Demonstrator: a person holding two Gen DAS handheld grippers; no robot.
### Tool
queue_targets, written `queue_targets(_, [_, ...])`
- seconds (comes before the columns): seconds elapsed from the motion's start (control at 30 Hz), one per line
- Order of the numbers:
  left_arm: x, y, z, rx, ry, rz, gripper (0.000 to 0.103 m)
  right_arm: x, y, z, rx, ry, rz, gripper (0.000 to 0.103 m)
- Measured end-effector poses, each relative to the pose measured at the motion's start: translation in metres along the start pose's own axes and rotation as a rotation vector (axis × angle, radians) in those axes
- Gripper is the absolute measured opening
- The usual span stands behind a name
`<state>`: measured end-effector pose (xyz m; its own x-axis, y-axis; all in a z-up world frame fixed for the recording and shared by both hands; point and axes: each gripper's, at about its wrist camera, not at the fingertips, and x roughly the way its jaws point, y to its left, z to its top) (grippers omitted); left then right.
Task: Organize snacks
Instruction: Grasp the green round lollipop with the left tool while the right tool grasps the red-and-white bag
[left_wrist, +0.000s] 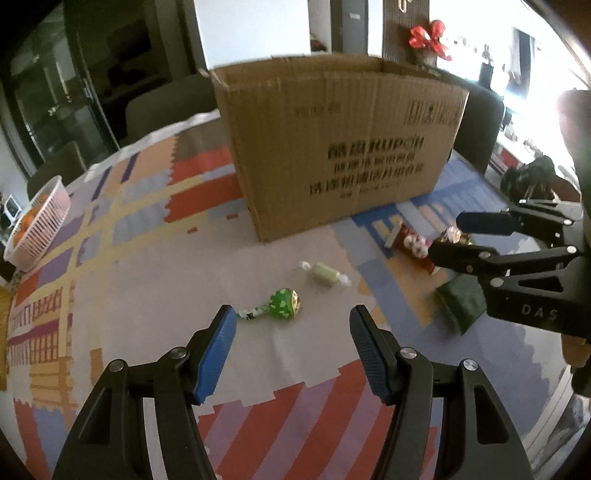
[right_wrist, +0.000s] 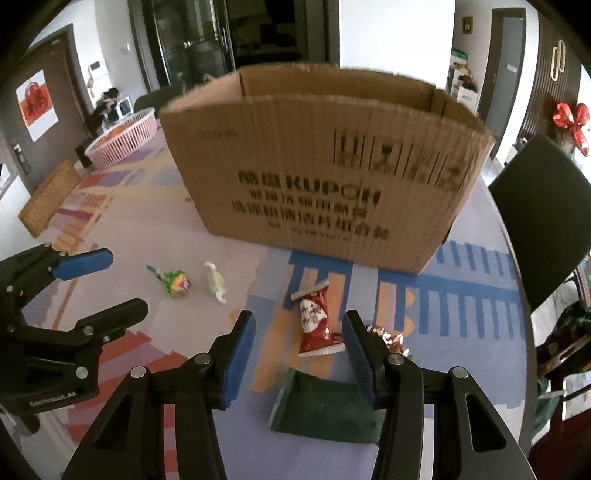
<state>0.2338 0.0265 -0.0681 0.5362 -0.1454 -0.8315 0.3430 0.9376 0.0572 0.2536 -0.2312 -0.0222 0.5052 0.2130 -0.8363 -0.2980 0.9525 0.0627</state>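
Cardboard box (right_wrist: 325, 173) stands open-topped mid-table; in front of it lie a green lollipop (left_wrist: 284, 303), pale candy (left_wrist: 325, 274), red packet (right_wrist: 314, 321) and dark green pouch (right_wrist: 325, 406). Left gripper (left_wrist: 291, 325) and right gripper (right_wrist: 299, 328) hover, jaws wide apart, holding nothing.

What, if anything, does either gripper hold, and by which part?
Nothing. The left gripper and right gripper are both open, above the snacks on the table.
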Motion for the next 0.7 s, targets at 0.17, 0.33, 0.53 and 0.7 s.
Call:
queue_targets(0.17, [0.017,0.003,0.002,0.028,0.030,0.005,0.063,0.015,0.001,-0.002,-0.008,0.036,-0.018,0.050])
queue_targets(0.33, [0.030,0.004,0.006,0.070,0.047,0.012,0.063,0.030,-0.002,-0.001,0.010,0.071,-0.015,0.050])
queue_targets(0.53, [0.051,0.002,0.008,0.128,0.077,0.037,0.060,0.044,-0.004,-0.001,0.004,0.098,-0.037,0.050])
queue_targets(0.7, [0.062,0.002,0.010,0.137,0.079,0.029,0.054,0.054,-0.002,0.001,-0.007,0.111,-0.040,0.050])
